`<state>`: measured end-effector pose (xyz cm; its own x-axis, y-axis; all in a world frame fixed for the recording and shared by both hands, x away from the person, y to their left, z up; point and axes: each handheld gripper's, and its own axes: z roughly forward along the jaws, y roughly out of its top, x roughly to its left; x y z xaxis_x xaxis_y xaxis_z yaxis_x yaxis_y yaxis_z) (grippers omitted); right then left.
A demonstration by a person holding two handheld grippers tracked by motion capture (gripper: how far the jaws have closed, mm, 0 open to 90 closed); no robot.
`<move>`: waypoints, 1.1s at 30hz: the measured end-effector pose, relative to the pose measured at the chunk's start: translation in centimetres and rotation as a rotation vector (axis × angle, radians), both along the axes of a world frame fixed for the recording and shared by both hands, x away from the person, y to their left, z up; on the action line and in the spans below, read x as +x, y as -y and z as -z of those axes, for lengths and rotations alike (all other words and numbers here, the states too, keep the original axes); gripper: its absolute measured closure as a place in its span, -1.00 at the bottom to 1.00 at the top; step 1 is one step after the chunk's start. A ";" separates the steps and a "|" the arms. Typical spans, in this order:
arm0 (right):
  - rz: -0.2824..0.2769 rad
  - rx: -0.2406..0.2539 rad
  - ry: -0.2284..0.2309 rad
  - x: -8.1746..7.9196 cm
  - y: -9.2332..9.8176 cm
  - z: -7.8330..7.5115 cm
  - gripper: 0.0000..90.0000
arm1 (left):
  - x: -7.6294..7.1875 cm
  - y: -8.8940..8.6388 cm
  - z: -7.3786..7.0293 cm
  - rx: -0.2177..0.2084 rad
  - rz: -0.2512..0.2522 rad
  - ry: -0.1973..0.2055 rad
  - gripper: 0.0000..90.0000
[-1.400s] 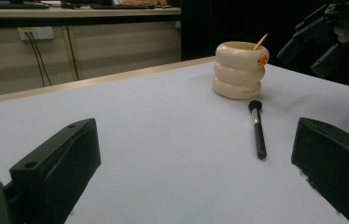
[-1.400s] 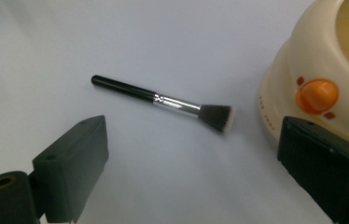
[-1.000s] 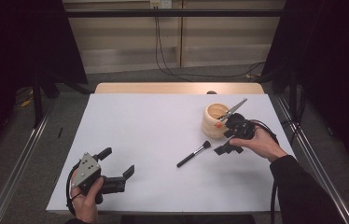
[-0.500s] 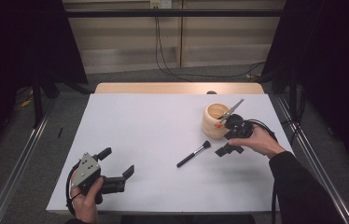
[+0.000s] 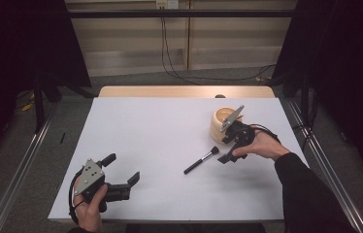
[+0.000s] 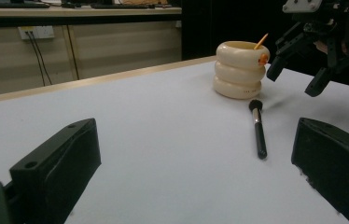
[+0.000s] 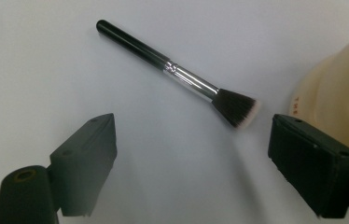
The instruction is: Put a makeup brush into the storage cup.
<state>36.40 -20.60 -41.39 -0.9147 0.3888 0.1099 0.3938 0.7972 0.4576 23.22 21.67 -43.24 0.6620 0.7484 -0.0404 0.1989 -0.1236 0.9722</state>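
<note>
My right gripper (image 7: 191, 172) hovered above the table, jaws just narrowing but released, nothing between them. The makeup brush (image 7: 177, 72) lay toward 12 o'clock, handle pointing to 10, bristles seemingly just beside the cream holder (image 5: 221, 125). My left gripper (image 5: 121, 175) rested released, farther off.

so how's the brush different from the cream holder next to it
The brush lies flat on the white table; the cream holder stands upright. The brush is slim, black with a silver collar; the holder is squat, pale, made of stacked rings. Neither is held by a hand-held gripper.
</note>
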 end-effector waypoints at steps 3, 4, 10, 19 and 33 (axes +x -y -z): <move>-0.031 -0.024 0.001 0.1 -0.7 0.1 -0.53 | 0.0 0.0 0.0 -0.002 0.001 -0.002 -0.97; -0.048 -0.029 0.007 0.2 -0.9 0.0 -0.51 | 0.0 0.0 0.0 0.000 -0.003 -0.002 -0.97; -0.106 -0.062 0.011 1.0 -2.1 0.1 -0.27 | 0.1 0.0 0.1 -0.001 0.003 -0.003 -0.97; -0.194 -0.131 0.005 2.1 -3.6 0.9 0.01 | 0.0 0.0 0.1 -0.015 0.013 -0.014 -0.97; -0.219 -0.176 -0.007 2.8 -4.7 2.3 0.17 | 0.0 0.4 0.1 0.035 0.020 0.000 -0.98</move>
<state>39.24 -15.95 -43.67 -0.9785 0.1955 0.0651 0.2060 0.9306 0.3024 23.18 21.27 -43.32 0.6771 0.7357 -0.0139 0.1959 -0.1620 0.9672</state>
